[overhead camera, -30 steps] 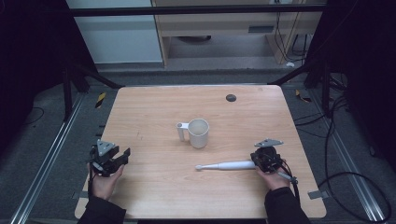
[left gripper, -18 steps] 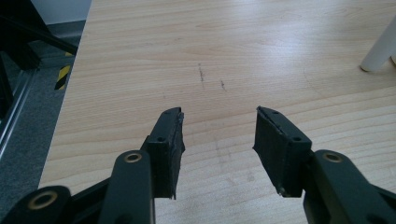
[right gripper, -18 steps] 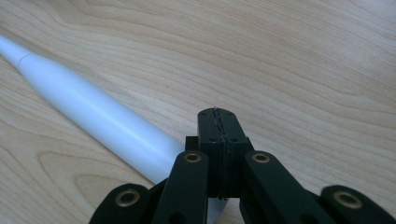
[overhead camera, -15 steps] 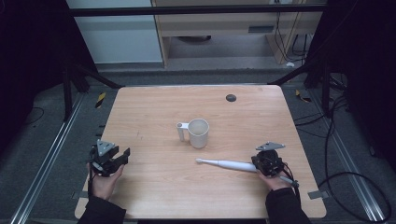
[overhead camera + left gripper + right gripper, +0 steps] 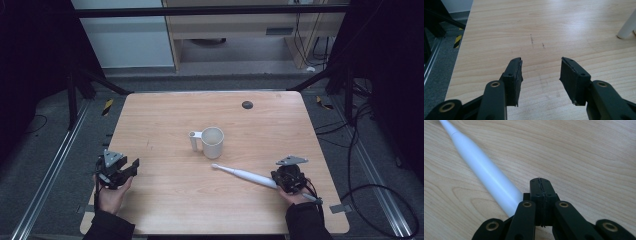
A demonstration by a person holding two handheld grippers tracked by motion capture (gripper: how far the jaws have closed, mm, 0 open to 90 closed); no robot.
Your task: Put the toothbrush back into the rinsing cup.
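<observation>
A white electric toothbrush point(image 5: 245, 174) lies flat on the wooden table point(image 5: 165, 115), its thin tip pointing toward a white mug point(image 5: 212, 142) that stands upright at mid table. My right gripper point(image 5: 281, 179) sits at the thick end of the toothbrush. In the right gripper view its jaws point(image 5: 540, 185) are pressed together with nothing between them, and the toothbrush point(image 5: 484, 172) runs along their left side and under the linkage. My left gripper point(image 5: 131, 167) rests near the table's left front, open point(image 5: 541, 72) over bare wood. The mug's handle point(image 5: 627, 26) shows far right.
A small black disc point(image 5: 247, 104) lies near the table's far edge. Metal rails and cables run along the floor on both sides. A yellow-black striped marker point(image 5: 457, 41) lies on the floor off the left edge.
My right gripper has drawn toward the front edge, and the toothbrush has swung, its tip moving toward the mug. The left gripper has stayed put.
</observation>
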